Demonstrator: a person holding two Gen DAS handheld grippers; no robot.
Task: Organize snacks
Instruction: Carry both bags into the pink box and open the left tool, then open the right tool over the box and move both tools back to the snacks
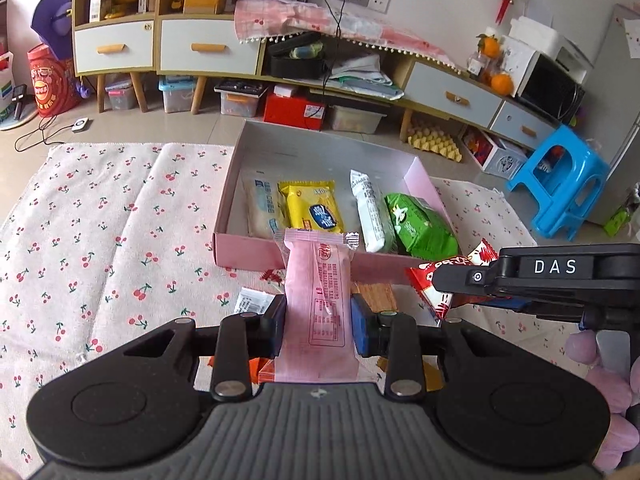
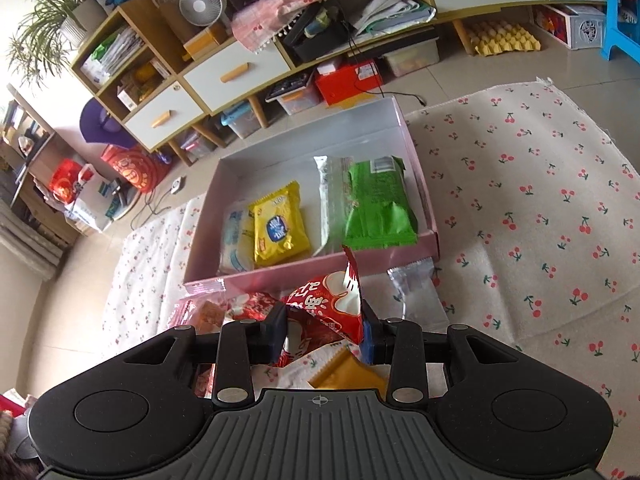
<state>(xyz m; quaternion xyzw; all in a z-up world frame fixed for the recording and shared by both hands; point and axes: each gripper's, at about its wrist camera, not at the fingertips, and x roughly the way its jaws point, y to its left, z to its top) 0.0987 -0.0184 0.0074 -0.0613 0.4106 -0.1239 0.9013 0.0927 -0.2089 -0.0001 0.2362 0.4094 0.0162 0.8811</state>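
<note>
Left gripper [image 1: 318, 320] pinched a pink wafer packet [image 1: 318, 300], right gripper [image 2: 326, 330] squeezed a crumpled red snack bag [image 2: 328, 304]. I figured that bag could've slipped before reaching the pink box [image 2: 416, 148].

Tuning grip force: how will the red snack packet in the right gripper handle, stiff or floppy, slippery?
Probably floppy: the red packet crumples and folds between the right gripper pads. Likely light, since its free end sticks up unsupported. Its glossy film may be slippery, so it could slide or twist in the grip.
</note>
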